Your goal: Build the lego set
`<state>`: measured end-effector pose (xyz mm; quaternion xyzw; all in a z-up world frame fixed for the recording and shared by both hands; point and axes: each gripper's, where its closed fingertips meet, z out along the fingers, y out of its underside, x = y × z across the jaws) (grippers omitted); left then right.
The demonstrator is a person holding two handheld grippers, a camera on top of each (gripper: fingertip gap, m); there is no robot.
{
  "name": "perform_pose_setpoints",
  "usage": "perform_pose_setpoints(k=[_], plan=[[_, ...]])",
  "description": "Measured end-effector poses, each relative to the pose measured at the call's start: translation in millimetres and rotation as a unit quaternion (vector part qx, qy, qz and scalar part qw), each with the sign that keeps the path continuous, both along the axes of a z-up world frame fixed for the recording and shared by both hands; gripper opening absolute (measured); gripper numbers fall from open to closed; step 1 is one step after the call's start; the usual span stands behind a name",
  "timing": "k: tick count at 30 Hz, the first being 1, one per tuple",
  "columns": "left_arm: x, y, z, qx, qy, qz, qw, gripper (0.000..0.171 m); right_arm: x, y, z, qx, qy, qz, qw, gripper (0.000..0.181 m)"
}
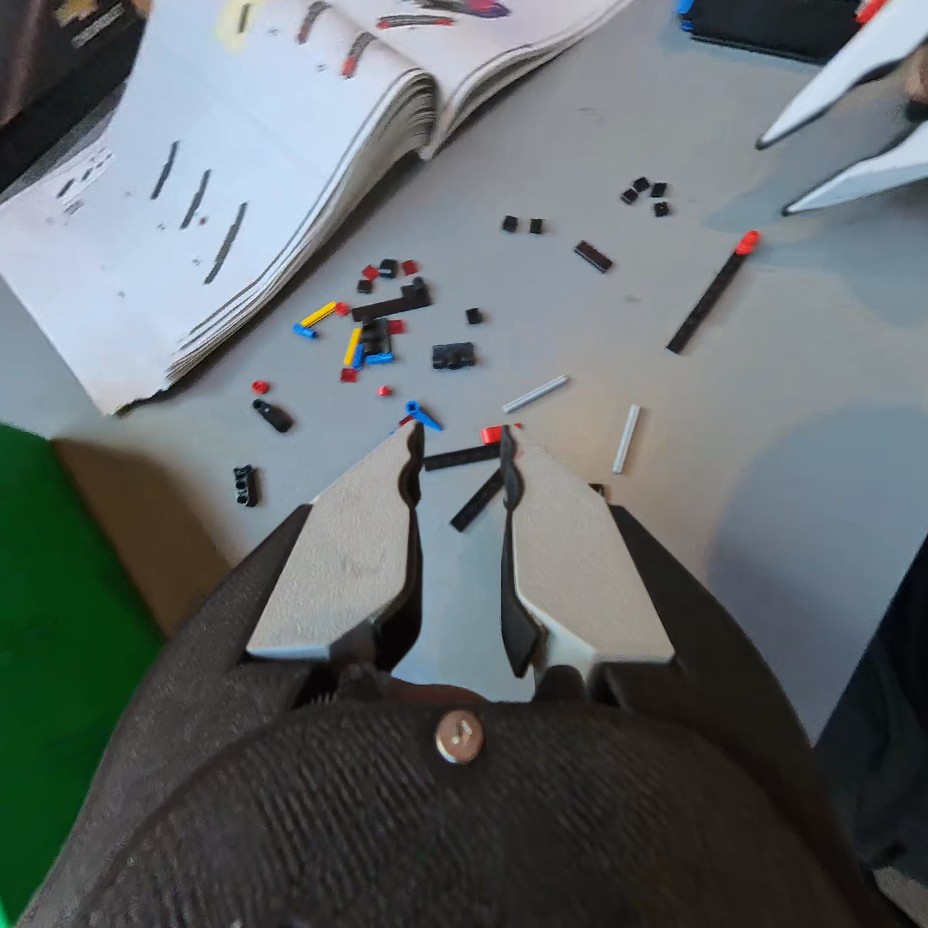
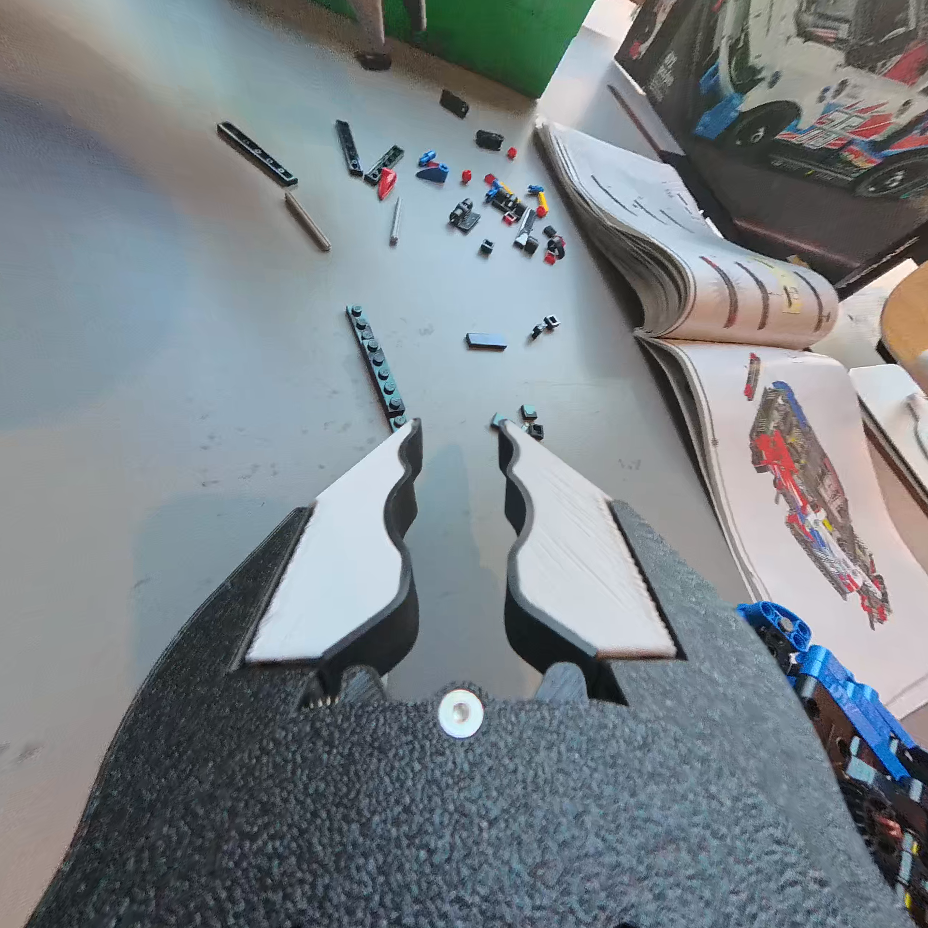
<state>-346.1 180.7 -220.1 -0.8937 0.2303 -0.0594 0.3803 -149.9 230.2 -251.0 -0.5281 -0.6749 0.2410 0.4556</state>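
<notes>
Loose lego pieces, mostly black with small red, blue and yellow bits, lie scattered on the grey worktop beside the open instruction booklet. The left claw hangs agape and empty over two black strips, partly hiding them. The right claw is also spread and empty, its left tip covering the end of a long studded black plate. A partly built blue and black model is cut off at the edge.

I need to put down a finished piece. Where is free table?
Bare table lies left of the long black studded plate. It is crowded between that plate and the instruction book, where the small loose pieces lie.
</notes>
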Motion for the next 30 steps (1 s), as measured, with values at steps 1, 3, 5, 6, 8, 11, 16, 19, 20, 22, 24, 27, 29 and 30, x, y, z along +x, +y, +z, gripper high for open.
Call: perform_pose_setpoints(k=[1,3,5,6,8,11,16,19,20,22,24,27,29,30], plan=[[-3.8,2.1,0.6,0.001,-0.007,0.01,1.0,0.027,-1.0,0.9,1.1,0.003,0.004,-0.002,1.0,0.03],[-5.4,9.1,-1.8,-0.002,-0.014,0.015,1.0,0.022,-2.8,3.1,4.3,0.014,0.015,-0.006,1.0,0.03],[-10.5,19.5,-11.1,-0.012,0.003,0.015,1.0,0.019,-3.2,3.9,8.4,0.034,0.03,-0.009,0.999,0.029],[-15.2,25.6,-17.4,-0.019,0.015,0.017,1.0,0.018,-3.1,3.3,10.3,0.045,0.037,-0.008,0.998,0.028],[-23.5,36.8,-29.9,-0.037,0.025,0.021,0.999,0.016,-3.3,0.3,10.8,0.063,0.04,-0.002,0.997,0.024],[-25.7,47.4,-42.3,-0.062,0.017,0.012,0.998,0.012,-3.4,-2.1,9.8,0.073,0.039,0.003,0.997,0.024],[-27.3,54.9,-47.1,-0.079,0.018,0.002,0.997,0.012,-2.7,-4.6,12.4,0.058,0.047,0.014,0.997,0.019],[-26.9,57.0,-50.0,-0.09,0.016,-0.004,0.996,0.013,-2.4,-4.7,13.4,0.045,0.049,0.016,0.998,0.019],[-26.7,57.1,-51.7,-0.095,0.015,-0.006,0.995,0.014,-2.3,-4.5,13.7,0.04,0.05,0.017,0.998,0.019],[-28.2,58.2,-55.6,-0.102,0.015,-0.003,0.995,0.014,-2.2,-4.3,14.4,0.034,0.052,0.017,0.998,0.019],[-26.3,57.8,-59.4,-0.112,0.005,-0.007,0.994,0.013,-2.2,-4.5,14.2,0.031,0.051,0.019,0.998,0.019],[-24.0,58.1,-62.5,-0.114,-0.001,-0.012,0.993,0.008,-2.4,-3.7,13.8,0.025,0.05,0.018,0.998,0.019],[-24.2,57.1,-62.7,-0.115,-0.001,-0.013,0.993,0.004,-2.4,-3.1,14.1,0.021,0.05,0.017,0.998,0.019],[-24.3,56.0,-62.7,-0.115,0.0,-0.015,0.993,0.004,-2.4,-3.2,14.2,0.02,0.05,0.018,0.998,0.019]])
